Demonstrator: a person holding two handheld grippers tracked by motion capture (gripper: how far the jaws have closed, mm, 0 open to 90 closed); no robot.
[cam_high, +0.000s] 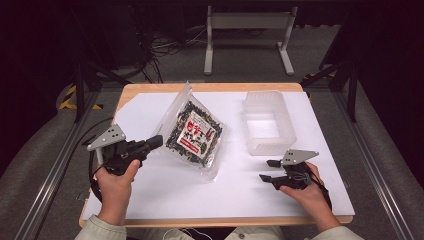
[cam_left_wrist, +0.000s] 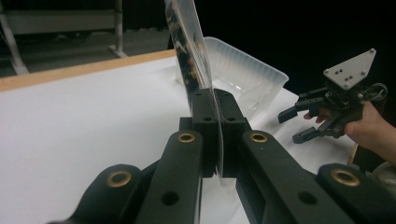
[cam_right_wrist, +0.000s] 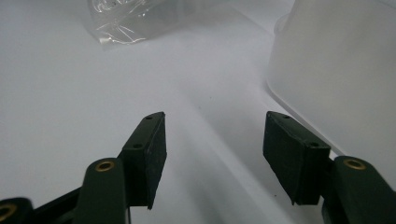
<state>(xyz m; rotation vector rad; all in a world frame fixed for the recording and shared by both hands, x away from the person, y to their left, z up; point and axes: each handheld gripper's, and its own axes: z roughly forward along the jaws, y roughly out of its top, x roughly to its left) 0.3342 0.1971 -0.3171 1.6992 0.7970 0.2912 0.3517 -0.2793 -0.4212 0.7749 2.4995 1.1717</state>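
- High view: your left gripper (cam_high: 150, 144) sits at the left of the frame, its jaws clamped on the left edge of the clear seaweed packet (cam_high: 195, 131). The packet lies at the centre of the frame on the white sheet (cam_high: 165, 190) that covers the desk (cam_high: 150, 88), its near-left edge tilted up at the jaws.
- High view: the translucent plastic bin (cam_high: 268, 122) stands at the upper right of the sheet, well apart from the packet. Your right gripper (cam_high: 270, 170) rests at the lower right, just below the bin's near wall, jaws apart with nothing between them.
- High view: a white metal frame (cam_high: 248, 35) stands on the floor beyond the desk, at the top of the frame.
- Left gripper view: your left gripper (cam_left_wrist: 215, 121) has its jaws together on the packet's (cam_left_wrist: 189, 51) clear film, which rises edge-on from them to the top centre. The bin (cam_left_wrist: 247, 74) lies behind it, right of centre. Your right gripper (cam_left_wrist: 299, 125) and the hand (cam_left_wrist: 369, 128) holding it show at the right edge, jaws parted.
- Right gripper view: your right gripper (cam_right_wrist: 214, 154) holds its jaws wide apart over the bare sheet (cam_right_wrist: 70, 93). The bin's (cam_right_wrist: 336, 70) cloudy wall fills the upper right; a corner of the packet (cam_right_wrist: 126, 21) lies at the upper left.
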